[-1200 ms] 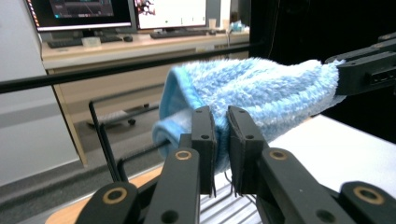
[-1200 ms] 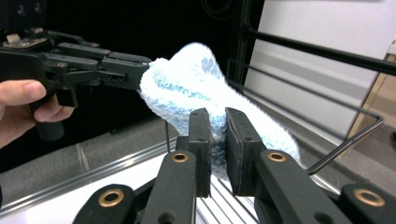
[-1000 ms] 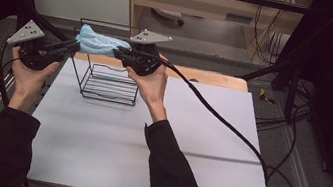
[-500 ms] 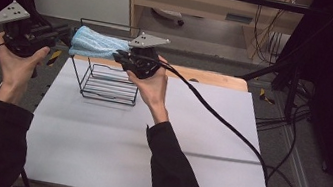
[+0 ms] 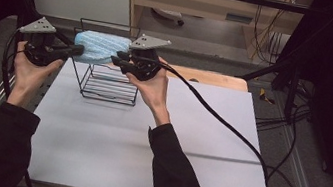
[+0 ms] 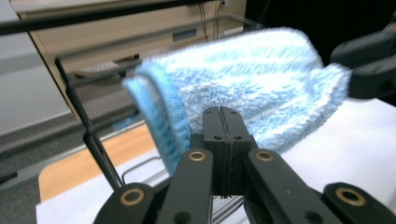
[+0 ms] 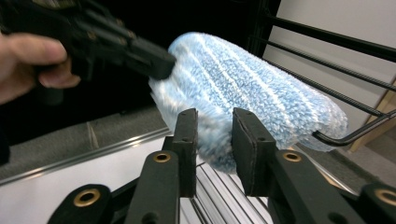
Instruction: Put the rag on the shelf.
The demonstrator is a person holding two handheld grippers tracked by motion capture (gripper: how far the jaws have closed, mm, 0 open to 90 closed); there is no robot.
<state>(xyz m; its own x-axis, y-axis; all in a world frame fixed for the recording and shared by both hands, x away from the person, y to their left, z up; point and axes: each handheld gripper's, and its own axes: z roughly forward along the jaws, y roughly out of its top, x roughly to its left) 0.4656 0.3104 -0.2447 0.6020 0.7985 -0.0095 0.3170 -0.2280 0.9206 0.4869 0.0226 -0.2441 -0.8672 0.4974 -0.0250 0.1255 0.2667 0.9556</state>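
In the high view, both forearms rise from the bottom edge toward the upper left of the frame. The left hand-held gripper [image 5: 76, 49] has just closed, jaws pressed together. The right hand-held gripper [image 5: 115, 60] has just opened slightly.

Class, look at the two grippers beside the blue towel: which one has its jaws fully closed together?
The left gripper: its jaws meet with no gap, just in front of the blue towel. The right gripper has just been opening, a gap showing between its jaws.

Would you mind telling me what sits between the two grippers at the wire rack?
In the high view, a folded blue towel draped over the wire rack spans the gap between the left gripper and right gripper.
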